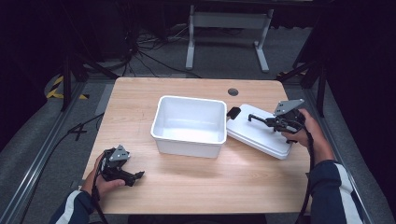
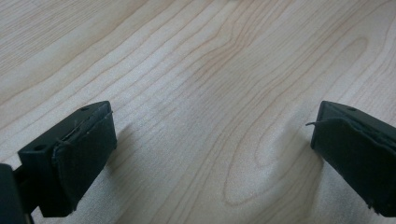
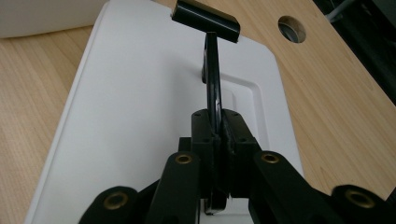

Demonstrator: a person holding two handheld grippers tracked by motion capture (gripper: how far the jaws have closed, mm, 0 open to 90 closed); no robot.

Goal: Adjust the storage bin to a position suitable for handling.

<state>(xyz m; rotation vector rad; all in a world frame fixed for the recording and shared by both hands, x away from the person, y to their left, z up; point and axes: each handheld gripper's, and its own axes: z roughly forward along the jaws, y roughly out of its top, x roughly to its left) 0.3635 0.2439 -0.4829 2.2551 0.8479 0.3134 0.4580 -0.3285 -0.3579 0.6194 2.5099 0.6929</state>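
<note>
Clearly the right gripper (image 1: 261,120), clamped on a thin black tool (image 3: 214,79) over the white lid (image 1: 257,135) by the table's right edge, points left toward the white bin (image 1: 189,122), while the left gripper (image 1: 135,177) gapes empty.

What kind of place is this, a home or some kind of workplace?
Most likely a lab or recording studio rather than a home. A bare wooden table stands between dark curtains, loose cables lie on the grey floor, and yellow-and-black hazard tape marks the floor at the left.

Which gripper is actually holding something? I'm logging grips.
The right gripper, shut on the white lid's black handle; the left gripper is open over bare table.
</note>
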